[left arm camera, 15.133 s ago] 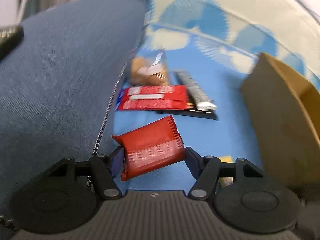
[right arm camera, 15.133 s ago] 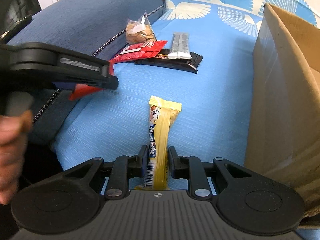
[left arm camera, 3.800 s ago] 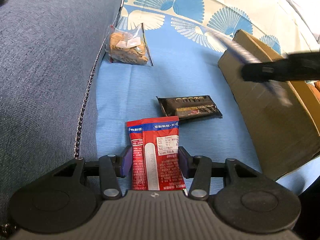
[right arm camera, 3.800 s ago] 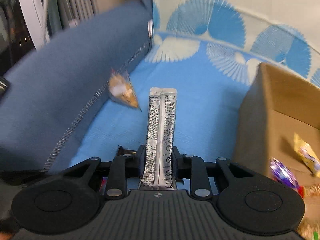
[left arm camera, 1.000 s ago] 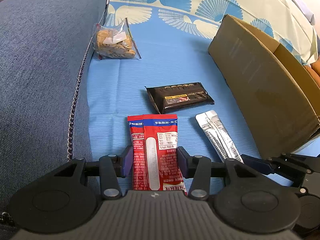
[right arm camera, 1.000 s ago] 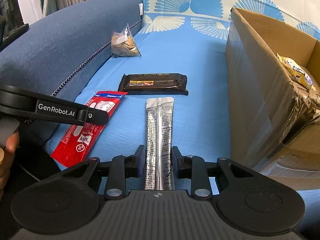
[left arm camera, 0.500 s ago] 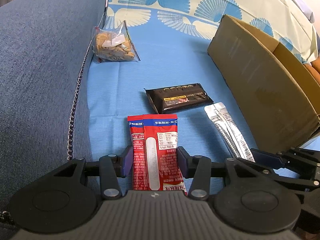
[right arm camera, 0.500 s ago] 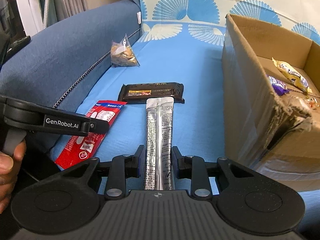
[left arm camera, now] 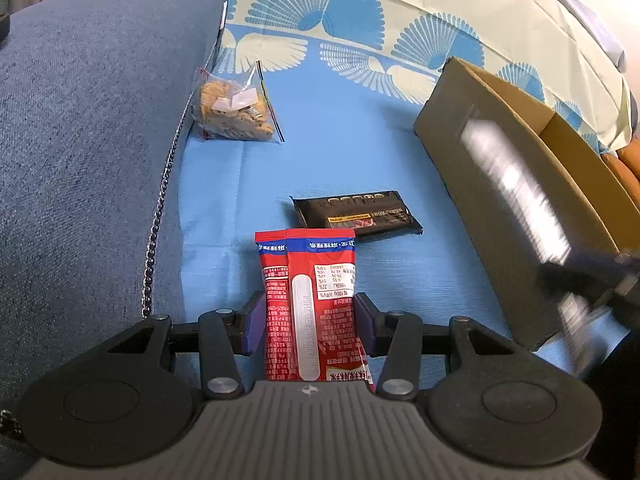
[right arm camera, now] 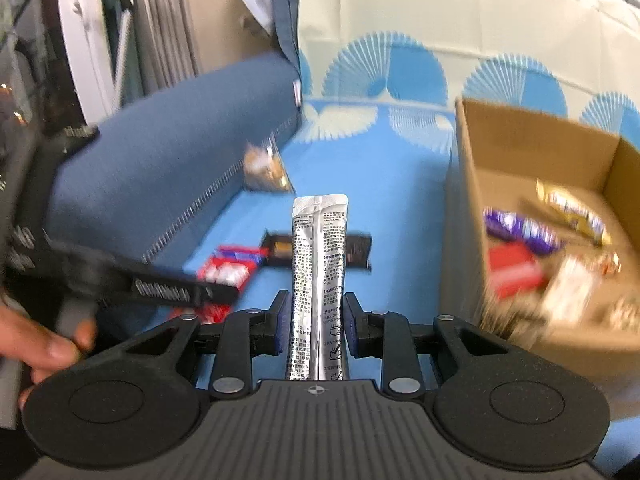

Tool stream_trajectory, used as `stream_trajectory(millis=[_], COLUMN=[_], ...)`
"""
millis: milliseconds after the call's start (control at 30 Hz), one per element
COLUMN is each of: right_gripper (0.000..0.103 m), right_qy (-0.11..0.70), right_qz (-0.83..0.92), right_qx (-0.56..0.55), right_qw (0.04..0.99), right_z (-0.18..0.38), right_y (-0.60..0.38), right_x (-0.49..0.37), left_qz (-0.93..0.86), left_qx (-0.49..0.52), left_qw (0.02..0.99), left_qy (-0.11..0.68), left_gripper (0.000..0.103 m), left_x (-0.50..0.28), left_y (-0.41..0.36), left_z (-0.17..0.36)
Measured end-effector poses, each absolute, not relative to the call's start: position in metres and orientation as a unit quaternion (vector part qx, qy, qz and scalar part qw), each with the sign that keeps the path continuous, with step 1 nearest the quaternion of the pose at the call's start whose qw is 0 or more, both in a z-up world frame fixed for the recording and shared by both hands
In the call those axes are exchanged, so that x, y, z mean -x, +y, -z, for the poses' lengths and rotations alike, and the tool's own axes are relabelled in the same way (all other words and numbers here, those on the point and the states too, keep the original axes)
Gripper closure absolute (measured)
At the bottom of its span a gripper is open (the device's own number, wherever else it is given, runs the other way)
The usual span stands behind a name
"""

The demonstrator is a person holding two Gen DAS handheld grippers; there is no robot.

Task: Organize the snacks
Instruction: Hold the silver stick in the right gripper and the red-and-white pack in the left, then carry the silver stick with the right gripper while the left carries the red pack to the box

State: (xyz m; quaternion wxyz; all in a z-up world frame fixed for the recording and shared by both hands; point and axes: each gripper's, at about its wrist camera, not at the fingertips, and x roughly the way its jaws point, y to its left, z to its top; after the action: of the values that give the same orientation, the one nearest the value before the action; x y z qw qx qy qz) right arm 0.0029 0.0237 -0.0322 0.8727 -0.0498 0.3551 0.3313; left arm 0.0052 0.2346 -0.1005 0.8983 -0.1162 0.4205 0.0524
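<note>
Both claws loaded over the blue sofa cover!
Left claw grips the flat red snack packet; right claw pinches the long silver foil stick pack. Ahead lie a black wrapped bar and clear cracker bag; the brown cardboard box stands right.

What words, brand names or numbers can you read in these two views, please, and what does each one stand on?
No text reads with certainty.
White brand lettering on the side of the left gripper: smeared by motion, not readable.
Red packet: Chinese print and a small table of figures, upside down, too small to read.
Silver stick packet: dense small print and little cup pictograms, too small to read.
Black packet: yellow strip with lettering, too small.
Wrappers inside the cardboard box: blurred.
</note>
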Motion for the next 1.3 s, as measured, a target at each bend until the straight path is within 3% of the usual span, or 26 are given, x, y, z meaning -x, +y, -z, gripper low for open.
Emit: stream_trajectory(millis=[367, 733, 933, 1300], right_gripper=[0.074, 0.074, 0.074, 0.074], right_qy=[0.254, 0.295, 0.287, 0.279], right_qz=[-0.391, -0.368, -0.359, -0.299], right_qx=[0.067, -0.025, -0.035, -0.079], right_qw=[0.882, 0.881, 0.887, 0.909], right_z=[-0.052, -0.016, -0.016, -0.026], right_y=[-0.018, -0.055, -0.059, -0.081], right_x=[-0.046, -0.053, -0.050, -0.071], left_qz=[-0.067, -0.078, -0.114, -0.106], left_qx=[0.122, 0.104, 0.183, 0.214], left_qw=[0.903, 0.906, 0.888, 0.896], left_qy=[0.407, 0.402, 0.406, 0.375], left_gripper=[0.051, 0.051, 0.051, 0.051], left_x=[-0.005, -0.008, -0.004, -0.035], left_y=[0.234, 0.227, 0.244, 0.212], left_z=[0.099, 0.094, 0.085, 0.017])
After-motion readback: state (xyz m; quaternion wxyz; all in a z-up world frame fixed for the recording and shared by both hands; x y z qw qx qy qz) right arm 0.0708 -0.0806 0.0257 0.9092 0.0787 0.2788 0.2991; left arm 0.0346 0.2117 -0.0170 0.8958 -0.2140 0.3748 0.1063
